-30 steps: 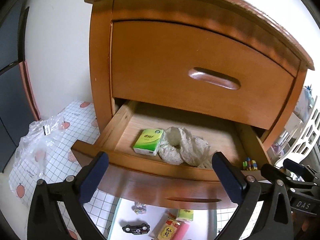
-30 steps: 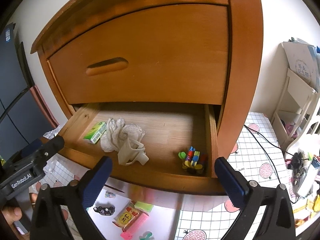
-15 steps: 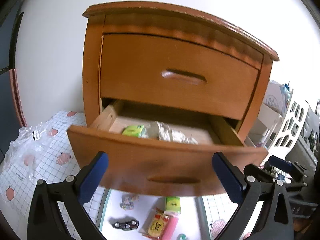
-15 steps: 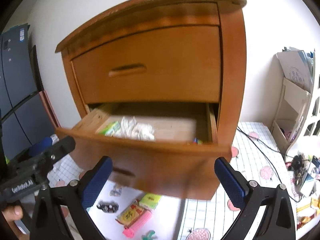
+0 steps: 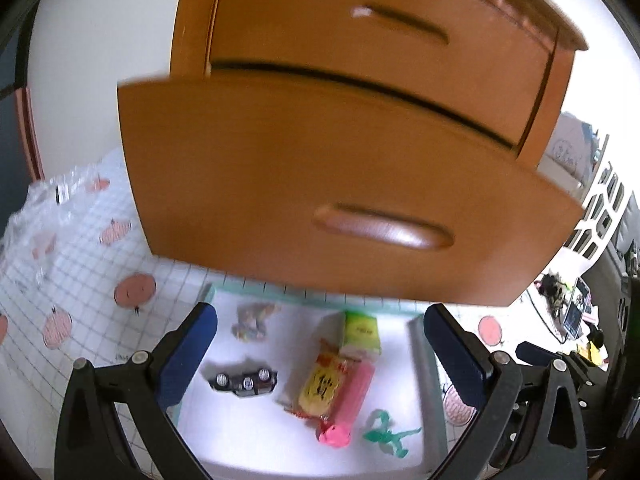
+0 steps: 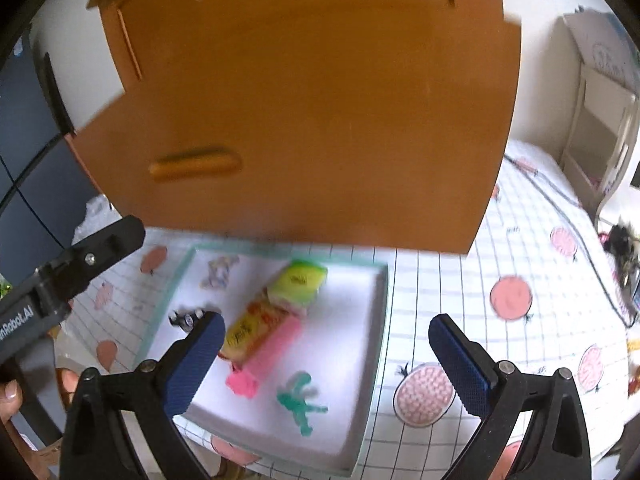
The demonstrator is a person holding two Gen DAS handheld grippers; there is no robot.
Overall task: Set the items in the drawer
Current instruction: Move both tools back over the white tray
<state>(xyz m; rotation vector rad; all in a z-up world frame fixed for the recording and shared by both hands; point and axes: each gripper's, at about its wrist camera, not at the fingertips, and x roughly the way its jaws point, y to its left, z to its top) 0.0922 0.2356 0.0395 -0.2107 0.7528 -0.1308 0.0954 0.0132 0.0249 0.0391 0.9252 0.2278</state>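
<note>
- Left wrist view: left claw (image 5: 320, 352) spread apart, empty, above the white tray (image 5: 416, 432); toy car (image 5: 244, 381), snack packet (image 5: 320, 384), pink tube (image 5: 348, 404), green tissue pack (image 5: 360, 330) and green figure (image 5: 390, 436) lying inside.
- Open drawer front (image 5: 320, 176) looming above the tray; upper drawer (image 5: 380, 28) shut.
- Right wrist view only: right claw (image 6: 326, 360) parted, empty, over the same tray (image 6: 376, 320); left claw's body (image 6: 68, 272) at the left; checked mat (image 6: 500, 264) with cable (image 6: 560, 204).

A grid-patterned mat (image 6: 452, 280) on the floor carries a white tray (image 6: 372, 344) and the wooden cabinet (image 5: 360, 128).
</note>
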